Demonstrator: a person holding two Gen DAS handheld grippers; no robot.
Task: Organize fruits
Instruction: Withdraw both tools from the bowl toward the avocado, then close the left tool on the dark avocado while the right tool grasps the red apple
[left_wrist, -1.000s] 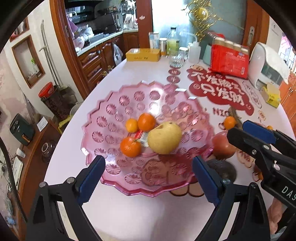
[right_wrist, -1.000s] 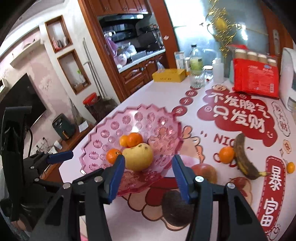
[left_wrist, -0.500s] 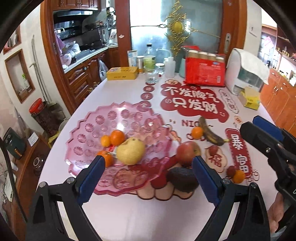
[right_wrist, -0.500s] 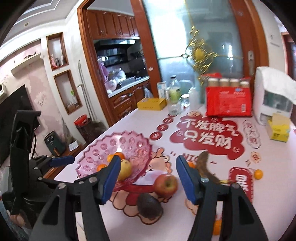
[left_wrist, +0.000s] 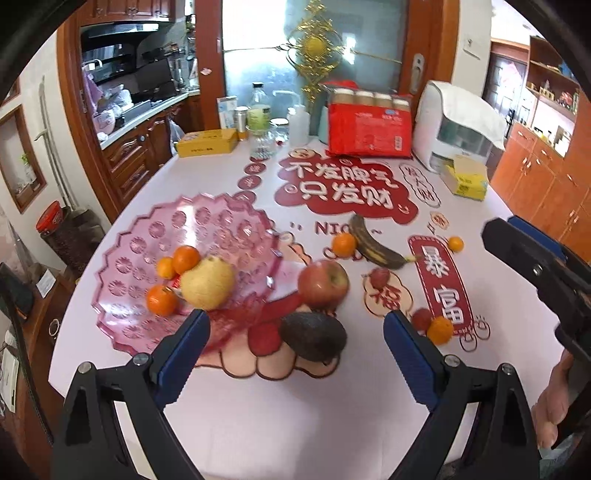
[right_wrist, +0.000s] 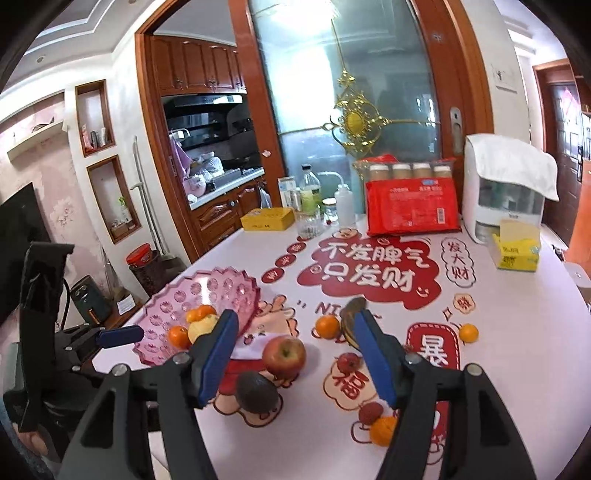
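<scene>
Two hand-held grippers were seen over the worktop (left_wrist: 295, 424), neither with anything gripped. The left hand-held gripper (left_wrist: 295, 345) was spread wide and empty, hung above the near edge; the avocado (left_wrist: 313, 335) was framed right between its blue pads (left_wrist: 184, 350), lower down on the worktop and untouched. The red apple (left_wrist: 323, 283) was parked just behind the avocado, beside the rim of the pink fruit bowl (left_wrist: 221, 221).

Inside that bowl a yellow pear (left_wrist: 207, 282) and three small oranges (left_wrist: 161, 300) were already piled together toward the near side.

The right hand-held gripper (right_wrist: 299, 354) was caught with its jaws opening, nothing pinched between them. In its view the apple (right_wrist: 284, 356) and avocado (right_wrist: 256, 392) were lined up in the gap, both well below on the worktop.

Loose stuff was left scattered to the right of the bowl: a very brown banana (left_wrist: 373, 245) with an orange (left_wrist: 343, 244) touching or nearly touching its left side, a lone orange (left_wrist: 455, 243) farther right, a small red fruit (left_wrist: 380, 277) on the printed mat, and another small red one (left_wrist: 422, 318) snug against an orange (left_wrist: 440, 329) nearest the right pad.
</scene>
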